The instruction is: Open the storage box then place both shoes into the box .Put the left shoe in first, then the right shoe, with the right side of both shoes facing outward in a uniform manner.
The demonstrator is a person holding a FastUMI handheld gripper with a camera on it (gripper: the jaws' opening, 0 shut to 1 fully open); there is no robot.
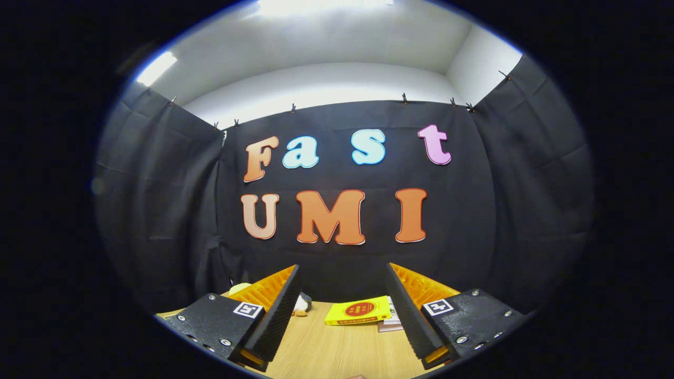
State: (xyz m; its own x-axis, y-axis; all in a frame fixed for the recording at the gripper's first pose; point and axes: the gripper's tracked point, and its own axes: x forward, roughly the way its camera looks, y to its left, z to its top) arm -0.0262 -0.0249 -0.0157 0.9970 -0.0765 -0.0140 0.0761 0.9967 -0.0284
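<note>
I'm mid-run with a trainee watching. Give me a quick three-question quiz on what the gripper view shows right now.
1. True or false: the tongs are shut on a shoe.
2. Which thing lies on the table beyond the fingers, between them? A) a yellow book B) a mug C) a towel
3. Fill in: a small pale object sits just past one finger, at the table's ____ edge.

Key: 1. False; the fingers stand apart with nothing between them. 2. A, the yellow book, beside a stack of paper. 3. far.
</note>
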